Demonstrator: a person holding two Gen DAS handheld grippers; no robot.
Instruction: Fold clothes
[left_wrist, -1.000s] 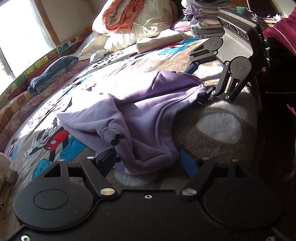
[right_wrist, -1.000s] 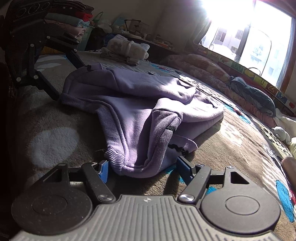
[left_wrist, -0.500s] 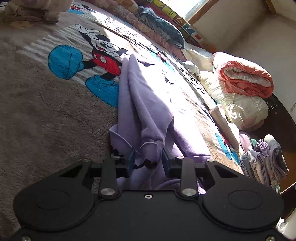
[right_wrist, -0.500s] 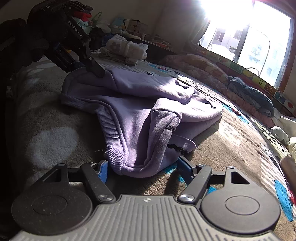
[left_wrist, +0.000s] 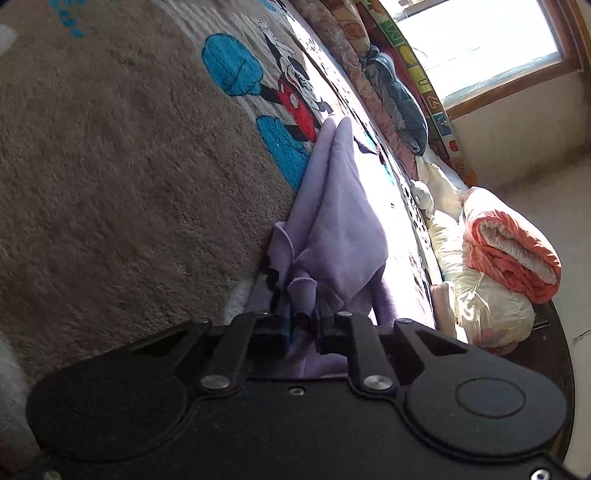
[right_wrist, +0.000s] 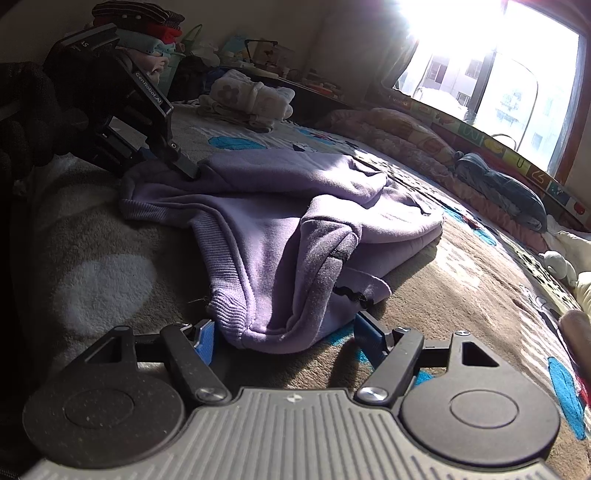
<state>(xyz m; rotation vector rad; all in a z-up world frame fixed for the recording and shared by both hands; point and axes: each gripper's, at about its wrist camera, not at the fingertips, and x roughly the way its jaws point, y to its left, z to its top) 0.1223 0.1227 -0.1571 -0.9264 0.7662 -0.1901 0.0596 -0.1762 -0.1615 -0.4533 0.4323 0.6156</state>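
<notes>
A bedroom is recorded, with a plush cartoon-print blanket (right_wrist: 110, 280) as the working surface, a sunlit window (right_wrist: 491, 74) behind, and stacked folded clothes (right_wrist: 147, 22) at the far left of the right wrist view.

At the left of that view, the left gripper (right_wrist: 188, 168) is seen lowered onto the far corner of the purple sweatshirt (right_wrist: 280, 229). In the left wrist view its fingers are drawn close together with a bunched fold of purple cloth and a black drawstring (left_wrist: 273, 280) pinched between them; a grip on the garment is judged established.

In the centre, the sweatshirt is found lying crumpled on the blanket, its ribbed hem (right_wrist: 225, 280) nearest the right-hand tool. Its long axis is judged to run away from the right gripper toward the window side.

In the lower centre, the right gripper (right_wrist: 282, 338) is seen with its blue-padded fingers spread wide, one on each side of the near hem corner. Contact cannot be confirmed; nothing is clamped. The cloth lies directly ahead, between the fingers, so closure alone is judged to be the next requirement.

At the right, rolled bedding (right_wrist: 498, 184) lies along the window edge, well apart.
</notes>
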